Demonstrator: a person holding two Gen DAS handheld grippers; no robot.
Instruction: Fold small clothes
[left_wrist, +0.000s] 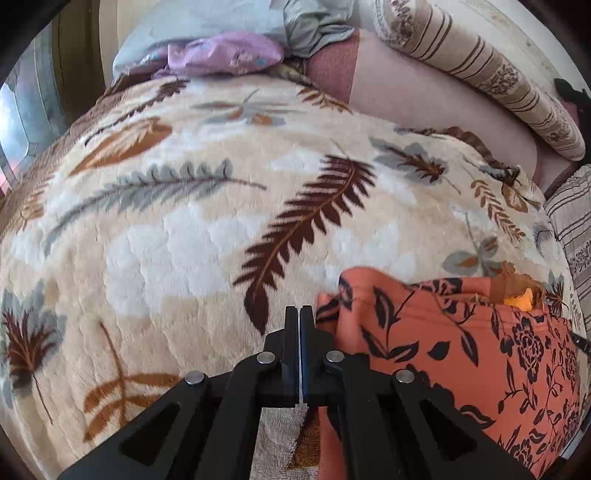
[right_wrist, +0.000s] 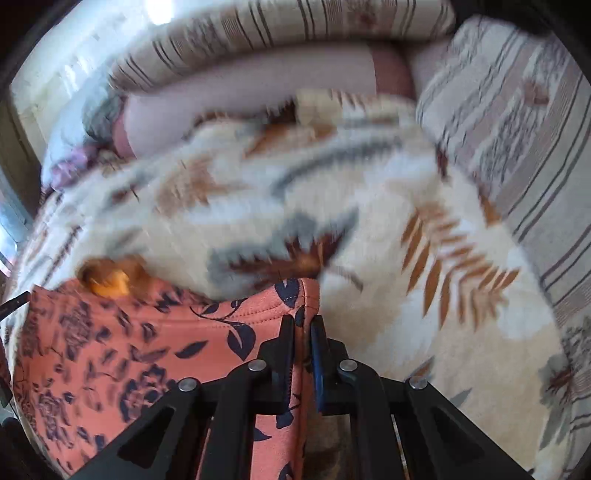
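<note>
An orange garment with dark floral print (left_wrist: 461, 332) lies flat on a leaf-patterned fleece blanket (left_wrist: 207, 229). In the left wrist view my left gripper (left_wrist: 299, 314) is shut just off the garment's puckered left corner, and I see no cloth between its pads. The right wrist view is blurred. There the same garment (right_wrist: 147, 350) fills the lower left, and my right gripper (right_wrist: 302, 323) stands at its right edge. Its jaws are nearly together, with the orange hem caught between them.
Striped cushions (left_wrist: 491, 74) and a pink sofa seat (left_wrist: 424, 103) border the blanket at the back and right. Light blue, grey and purple clothes (left_wrist: 221, 51) are piled at the far end. A frayed orange-brown scrap (left_wrist: 517, 291) sits at the garment's far edge.
</note>
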